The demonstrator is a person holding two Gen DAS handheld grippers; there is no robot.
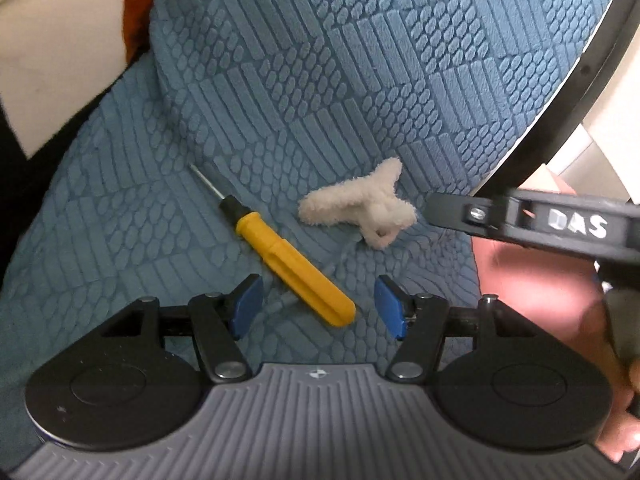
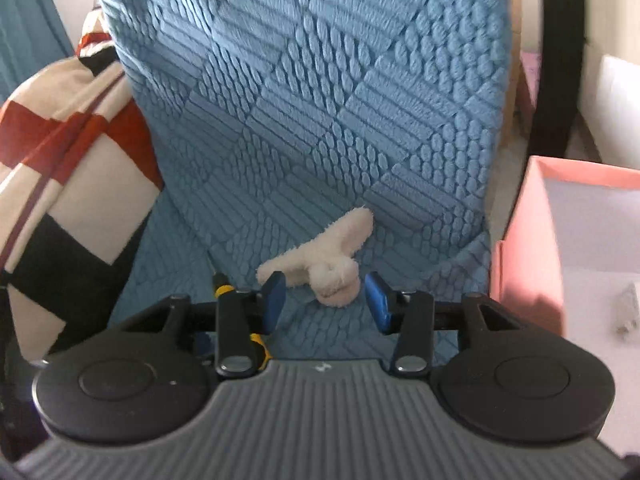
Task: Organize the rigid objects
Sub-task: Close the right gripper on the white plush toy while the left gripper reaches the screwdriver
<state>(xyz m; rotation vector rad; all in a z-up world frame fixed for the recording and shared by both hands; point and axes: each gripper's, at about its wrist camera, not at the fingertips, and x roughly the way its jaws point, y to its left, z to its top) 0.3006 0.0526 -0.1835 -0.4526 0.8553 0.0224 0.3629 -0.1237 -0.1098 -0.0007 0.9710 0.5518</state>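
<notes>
A yellow-handled screwdriver lies on the blue textured seat cover, its handle end between the open blue pads of my left gripper. A white fluffy soft piece lies just right of it. My right gripper is open, its pads either side of the fluffy piece without closing on it. The screwdriver shows only partly behind the right gripper's left finger. The right gripper's body also shows in the left wrist view.
A pink box stands right of the seat with a small white item inside. A red, white and black cushion lies at the left. A black chair frame curves along the right.
</notes>
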